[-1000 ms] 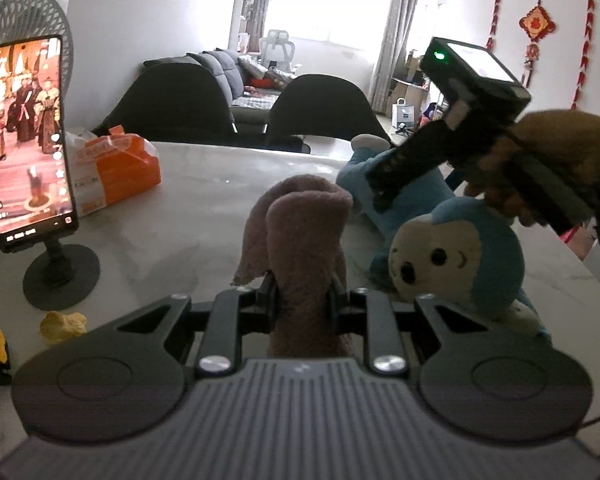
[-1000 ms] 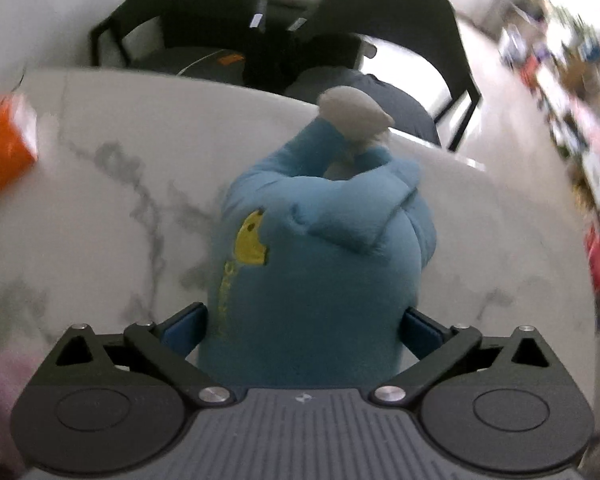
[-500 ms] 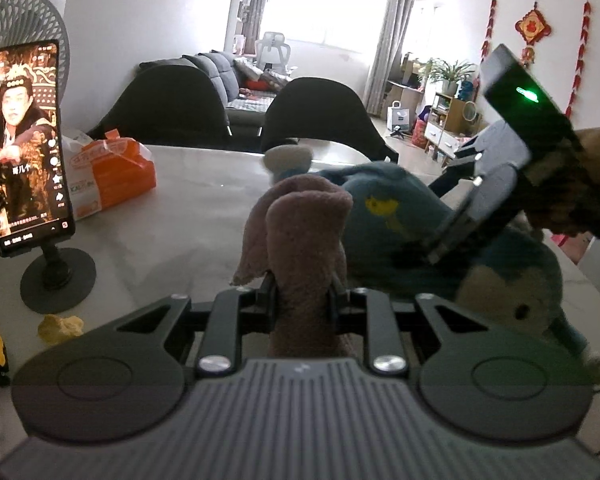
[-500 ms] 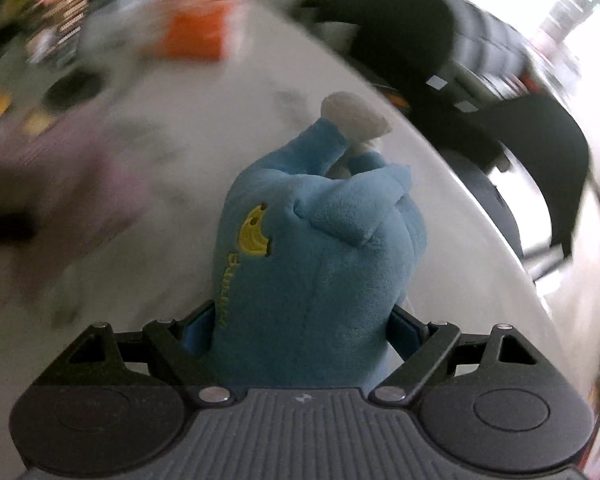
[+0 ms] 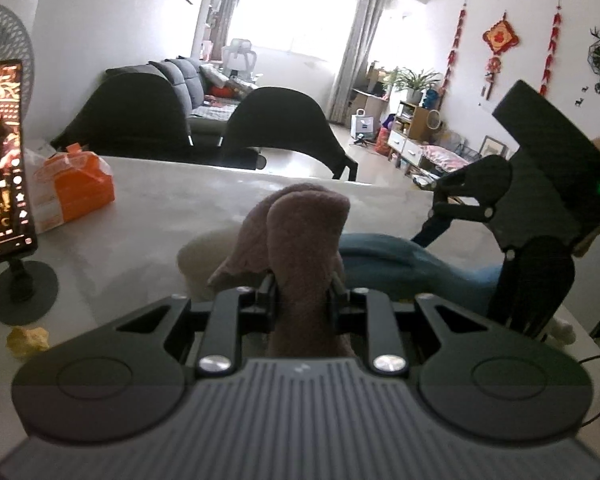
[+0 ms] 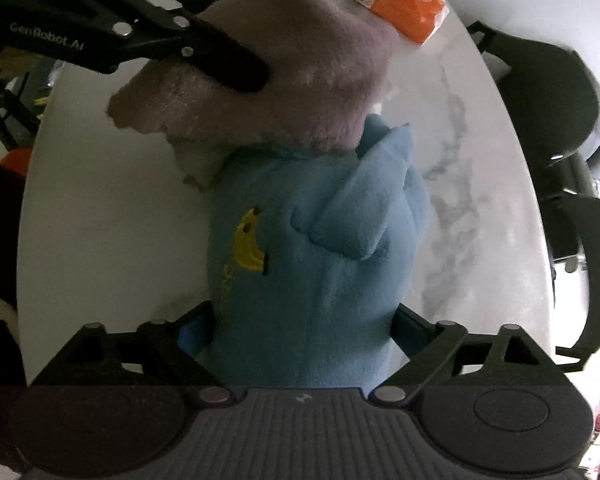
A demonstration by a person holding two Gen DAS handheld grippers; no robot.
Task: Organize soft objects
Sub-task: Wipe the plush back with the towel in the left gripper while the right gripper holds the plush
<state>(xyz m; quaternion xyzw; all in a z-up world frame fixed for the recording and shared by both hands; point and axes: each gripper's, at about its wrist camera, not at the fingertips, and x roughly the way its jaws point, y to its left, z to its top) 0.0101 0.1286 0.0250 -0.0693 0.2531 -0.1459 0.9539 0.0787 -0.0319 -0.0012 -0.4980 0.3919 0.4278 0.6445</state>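
Note:
My left gripper (image 5: 302,292) is shut on a pink fleecy cloth (image 5: 300,232), which stands up between its fingers above the marble table (image 5: 160,220). A blue plush monkey (image 5: 400,264) lies just behind the cloth, its pale foot (image 5: 204,256) sticking out to the left. In the right wrist view the monkey (image 6: 320,260), with a yellow banana on its belly, fills my right gripper (image 6: 302,328). The jaws are opening, and both pads still touch its sides. The pink cloth (image 6: 300,72) overlaps the monkey's far end, with a left finger (image 6: 220,60) across it. The monkey's head is hidden.
An orange tissue pack (image 5: 72,188) lies at the table's far left. A phone on a round stand (image 5: 0,160) plays video at the left edge, with a yellow crumpled lump (image 5: 28,340) in front of it. Two black chairs (image 5: 284,128) stand behind the table.
My right gripper has rolled and swung the blue monkey leftward, so it now lies across behind the pink cloth with its face out of sight. The left gripper has kept its hold and place.

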